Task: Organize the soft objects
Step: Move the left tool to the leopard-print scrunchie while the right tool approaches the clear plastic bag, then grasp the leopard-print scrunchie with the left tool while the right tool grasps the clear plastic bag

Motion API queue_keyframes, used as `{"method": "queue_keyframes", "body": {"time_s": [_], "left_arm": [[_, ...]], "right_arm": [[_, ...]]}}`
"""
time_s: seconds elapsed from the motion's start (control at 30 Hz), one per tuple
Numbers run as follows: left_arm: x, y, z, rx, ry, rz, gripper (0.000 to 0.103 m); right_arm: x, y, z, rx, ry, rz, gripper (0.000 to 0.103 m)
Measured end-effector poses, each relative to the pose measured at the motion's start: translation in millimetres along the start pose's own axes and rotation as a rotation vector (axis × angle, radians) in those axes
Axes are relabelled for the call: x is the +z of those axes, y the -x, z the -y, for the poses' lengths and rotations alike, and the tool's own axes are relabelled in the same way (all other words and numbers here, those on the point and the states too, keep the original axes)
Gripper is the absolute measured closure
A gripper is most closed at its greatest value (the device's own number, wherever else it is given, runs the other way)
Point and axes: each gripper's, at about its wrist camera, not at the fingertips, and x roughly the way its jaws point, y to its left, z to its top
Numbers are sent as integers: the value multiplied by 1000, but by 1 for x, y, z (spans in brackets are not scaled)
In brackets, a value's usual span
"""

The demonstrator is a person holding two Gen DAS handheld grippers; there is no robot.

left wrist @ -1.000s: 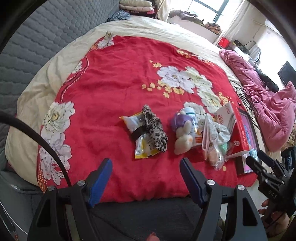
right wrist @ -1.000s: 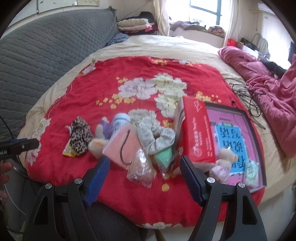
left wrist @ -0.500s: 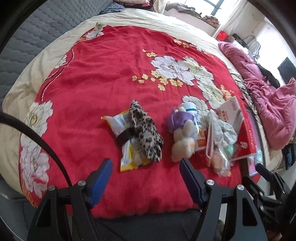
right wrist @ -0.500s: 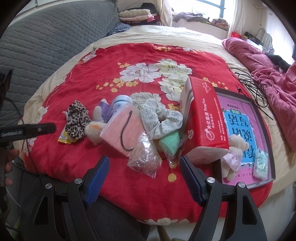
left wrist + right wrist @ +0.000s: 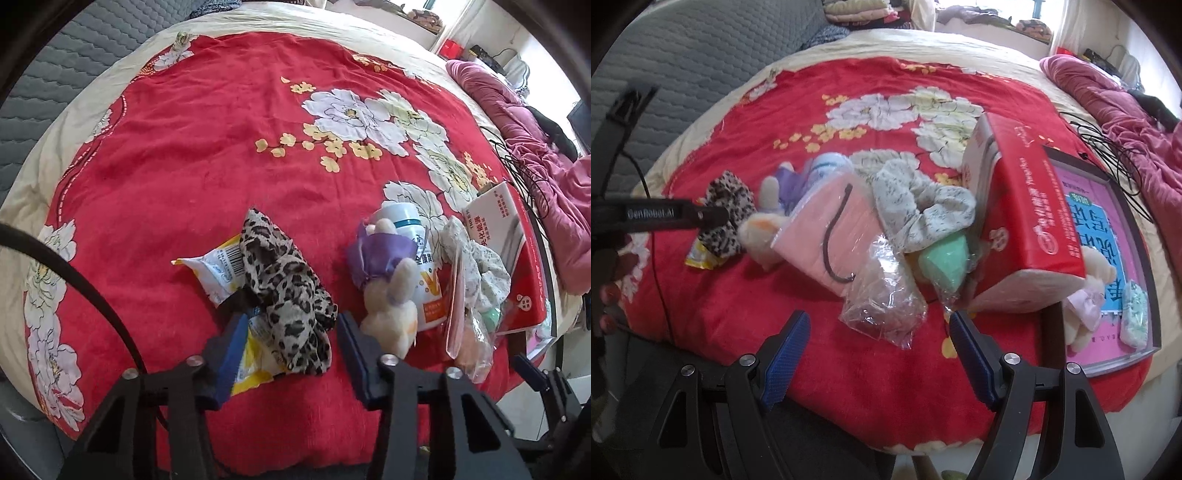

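Observation:
A leopard-print scrunchie (image 5: 284,291) lies on a yellow snack packet (image 5: 218,264) on the red floral blanket (image 5: 207,147). My left gripper (image 5: 290,332) is open, its jaws on either side of the scrunchie's near end. A cream plush bunny in purple (image 5: 388,295) leans on a white bottle (image 5: 413,236). My right gripper (image 5: 877,345) is open and empty, just short of a clear plastic bag (image 5: 886,299). Beyond it lie a pink pouch (image 5: 831,236), a grey floral scrunchie (image 5: 923,206) and a green sponge (image 5: 945,258). The leopard scrunchie also shows in the right wrist view (image 5: 729,214).
A red tissue box (image 5: 1027,199) stands right of the pile, beside a framed pink tray (image 5: 1108,221) holding a small plush (image 5: 1086,295). A pink duvet (image 5: 1126,110) and black cables (image 5: 1115,155) lie at the right. A grey headboard (image 5: 683,74) is at the left.
My left gripper has moved forward and down until its jaws flank the leopard scrunchie. My right gripper has moved closer to the pile of bags.

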Motion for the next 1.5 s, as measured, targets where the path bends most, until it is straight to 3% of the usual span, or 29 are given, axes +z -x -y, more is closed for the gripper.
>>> {"method": "queue_keyframes", "body": {"time_s": [0.2,0.43,0.57,0.77,1.03,1.5], "left_arm": [[3,-7,0,-11,2,-6,66],[5,-10,3,-37,0,-5,82],[6,-11,1,-61,11,-5,93],[1,1,-6,-119,33,25,96],[-5,26,-7,-136,31,64,97],[-10,82,23,-136,-67,162,97]], "right_arm": [[3,-23,-13,-71,69,0,26],[4,-42,-16,-142,118,-15,50],[5,-40,-8,-105,87,-4,54],[7,-21,3,-19,21,12,55],[9,7,8,68,-39,42,55],[17,40,8,103,-58,110,55]]}}
